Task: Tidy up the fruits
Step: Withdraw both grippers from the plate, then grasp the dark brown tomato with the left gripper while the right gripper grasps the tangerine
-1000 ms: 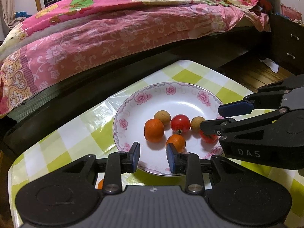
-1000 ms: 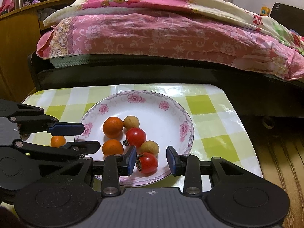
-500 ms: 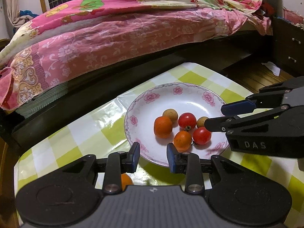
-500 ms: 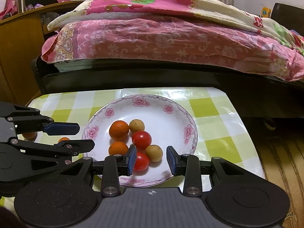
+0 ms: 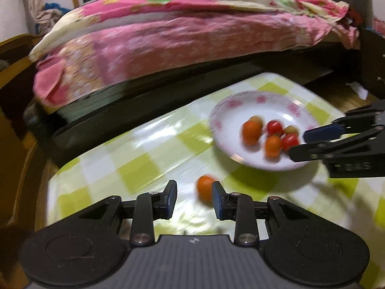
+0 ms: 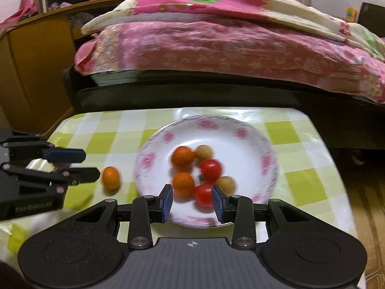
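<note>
A white plate with pink flowers (image 6: pixel 237 148) (image 5: pixel 240 113) holds two oranges, two red tomatoes and two tan round fruits. One loose orange (image 5: pixel 204 187) (image 6: pixel 110 177) lies on the checked cloth left of the plate. My left gripper (image 5: pixel 193 200) (image 6: pixel 91 165) is open, and the loose orange lies just past its tips near the right finger, untouched. My right gripper (image 6: pixel 192 201) (image 5: pixel 298 144) hovers at the plate's near rim with its jaws opening. A red tomato (image 6: pixel 204 194) rests on the plate in the gap, and the pads are not pressing it.
The small table with a green-and-white checked cloth (image 6: pixel 288 130) stands against a dark bed frame (image 6: pixel 192 94) under pink bedding. A wooden cabinet (image 6: pixel 31 72) is at the left. Bare wooden floor (image 6: pixel 365 204) lies past the table's right edge.
My left gripper has swung left off the plate to the loose orange on the cloth. The right gripper has drawn back slightly, and the red tomato stays in the plate.
</note>
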Motion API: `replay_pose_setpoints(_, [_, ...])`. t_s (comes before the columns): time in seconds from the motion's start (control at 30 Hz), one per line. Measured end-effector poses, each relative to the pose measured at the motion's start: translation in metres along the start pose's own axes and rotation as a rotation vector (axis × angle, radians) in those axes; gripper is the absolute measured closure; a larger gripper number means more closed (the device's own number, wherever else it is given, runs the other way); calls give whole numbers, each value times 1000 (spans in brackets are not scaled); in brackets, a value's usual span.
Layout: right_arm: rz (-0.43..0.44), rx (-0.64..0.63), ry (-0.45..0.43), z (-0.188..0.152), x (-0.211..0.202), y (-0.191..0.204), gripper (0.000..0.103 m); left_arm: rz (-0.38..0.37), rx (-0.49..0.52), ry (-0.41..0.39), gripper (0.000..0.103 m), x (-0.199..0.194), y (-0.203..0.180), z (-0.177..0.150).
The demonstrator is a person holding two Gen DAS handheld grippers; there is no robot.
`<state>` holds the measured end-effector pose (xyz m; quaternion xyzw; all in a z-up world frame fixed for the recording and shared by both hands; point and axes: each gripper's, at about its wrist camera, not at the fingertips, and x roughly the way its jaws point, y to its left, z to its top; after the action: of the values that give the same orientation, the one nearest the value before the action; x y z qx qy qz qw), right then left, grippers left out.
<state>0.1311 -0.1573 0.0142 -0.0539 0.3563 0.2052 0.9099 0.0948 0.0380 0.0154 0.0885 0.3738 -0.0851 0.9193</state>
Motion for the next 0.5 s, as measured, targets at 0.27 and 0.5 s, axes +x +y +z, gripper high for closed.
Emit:
replay_pose_setpoints(0.27, [98,-72,8,1,5,46,70,34,68,69,63,-12,33,-19])
replay_pose_setpoints(0.5, [131,-94,1,11,31,70,66,41,26,63,62,-9,60,-24])
